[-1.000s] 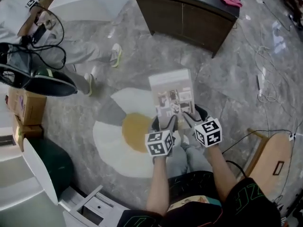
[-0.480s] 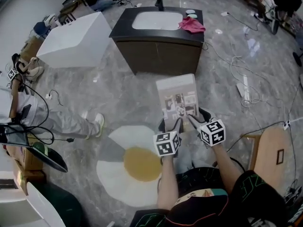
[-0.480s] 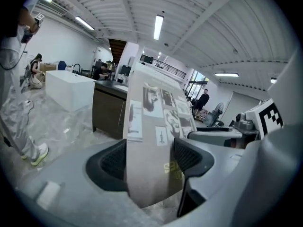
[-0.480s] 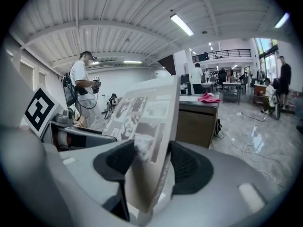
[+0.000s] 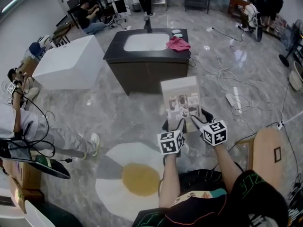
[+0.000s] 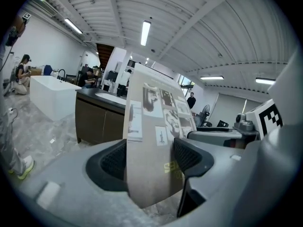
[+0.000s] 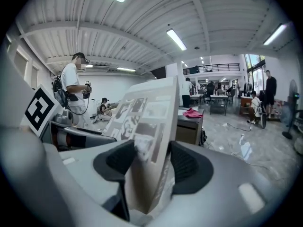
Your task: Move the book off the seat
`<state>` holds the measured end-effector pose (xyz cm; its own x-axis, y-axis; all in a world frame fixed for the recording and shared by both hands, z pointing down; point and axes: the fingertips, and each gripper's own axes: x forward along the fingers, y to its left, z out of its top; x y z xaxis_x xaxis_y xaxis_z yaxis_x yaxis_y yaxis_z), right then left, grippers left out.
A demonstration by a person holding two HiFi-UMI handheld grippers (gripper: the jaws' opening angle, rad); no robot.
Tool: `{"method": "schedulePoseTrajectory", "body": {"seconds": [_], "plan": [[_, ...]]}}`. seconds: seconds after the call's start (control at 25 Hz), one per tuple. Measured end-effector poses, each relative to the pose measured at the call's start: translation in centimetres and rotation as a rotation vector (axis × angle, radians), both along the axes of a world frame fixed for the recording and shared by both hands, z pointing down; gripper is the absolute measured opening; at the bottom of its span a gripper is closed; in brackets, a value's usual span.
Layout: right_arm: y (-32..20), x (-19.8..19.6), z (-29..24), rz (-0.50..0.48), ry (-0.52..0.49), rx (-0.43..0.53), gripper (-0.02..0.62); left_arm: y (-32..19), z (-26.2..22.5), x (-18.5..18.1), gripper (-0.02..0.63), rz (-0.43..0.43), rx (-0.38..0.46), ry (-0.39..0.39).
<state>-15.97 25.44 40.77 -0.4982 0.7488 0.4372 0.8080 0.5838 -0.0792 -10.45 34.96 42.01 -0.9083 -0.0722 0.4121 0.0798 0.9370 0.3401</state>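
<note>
Gripping with left gripper (image 5: 176, 125) and right gripper (image 5: 199, 120), jaws pinched narrow on the lower edge of the book (image 5: 180, 100). Held in mid-air at frame centre, cover up, near the dark cabinet (image 5: 147, 75). Looks like the carry step, already clear of any seat. Next: calls for a flat landing spot and a level two-handed set-down. Cannot tell whether the wooden seat (image 5: 265, 145) at lower right is the one meant; cover print unreadable; bottom edge tucked behind the grippers.

Head view: mounted high, looking steeply down at the floor (image 5: 118, 112). Left gripper view and right gripper view: set low, close behind their own jaws, facing forward — all three share the book (image 5: 181, 103) and the sink cabinet (image 5: 147, 74).
</note>
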Motion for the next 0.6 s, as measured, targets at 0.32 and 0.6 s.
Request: {"method": "schedulePoseTrajectory", "body": {"seconds": [0.32, 0.6], "plan": [[-4.1, -3.5, -1.5, 0.093, -0.058, 0.005, 0.241, -3.7, -1.1, -4.4, 0.316, 0.091, -0.003, -0.047], [-6.4, -7.5, -2.7, 0.203, -0.086, -0.01, 0.241, -5.6, -2.4, -9.5, 0.316, 0.197, -0.025, -0.071]]}}
